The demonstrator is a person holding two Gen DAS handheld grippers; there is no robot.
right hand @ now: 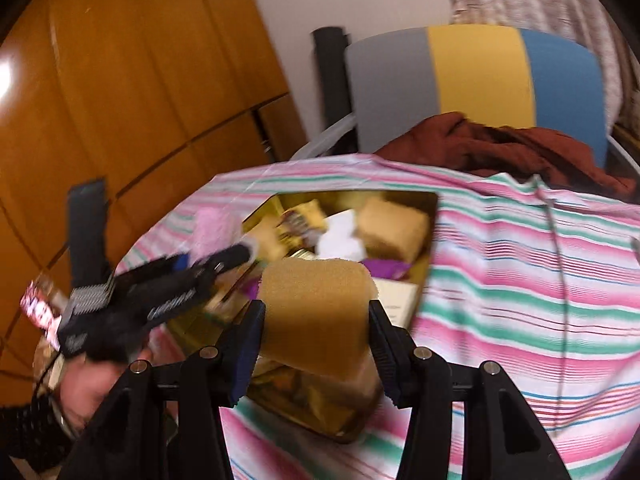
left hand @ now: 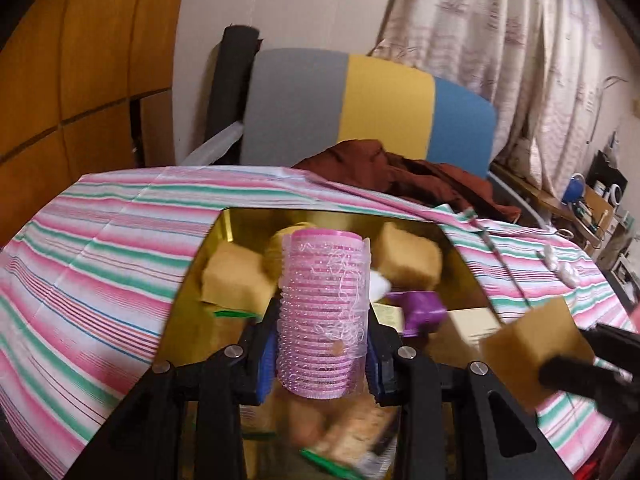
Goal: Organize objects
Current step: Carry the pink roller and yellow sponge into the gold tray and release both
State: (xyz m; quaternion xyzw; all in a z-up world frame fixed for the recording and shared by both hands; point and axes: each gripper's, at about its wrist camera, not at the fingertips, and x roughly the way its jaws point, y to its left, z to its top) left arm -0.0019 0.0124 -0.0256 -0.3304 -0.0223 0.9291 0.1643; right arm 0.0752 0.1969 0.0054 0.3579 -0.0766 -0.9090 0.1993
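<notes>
Striped cloth (left hand: 100,248) in pink, green and white covers the table, and a gold tray (left hand: 192,280) sits on it toward the far edge, already crowded with tan sponges (left hand: 408,256), a purple piece (left hand: 424,312), a white wad and some cards. Behind the far edge stands a chair (left hand: 360,112) with a grey, yellow and blue back, a rust-brown garment (left hand: 400,172) heaped on its seat; orange wooden cabinet doors (right hand: 120,100) fill the left, a patterned curtain (left hand: 500,32) the right.

Over the tray, the left gripper (left hand: 322,320) is clamped on a pink hair roller (left hand: 324,312), held upright between the blue pads with loose hairs clinging to it. Beside it, above the tray's near right corner, the right gripper (right hand: 316,320) squeezes a tan sponge block (right hand: 316,312) (its sides visibly pinched in). A thin cord (right hand: 560,280) trails across the cloth to the right, and small white pieces (left hand: 560,266) lie near the right edge. The person's hand (right hand: 88,392) shows low at the left, blurred.
</notes>
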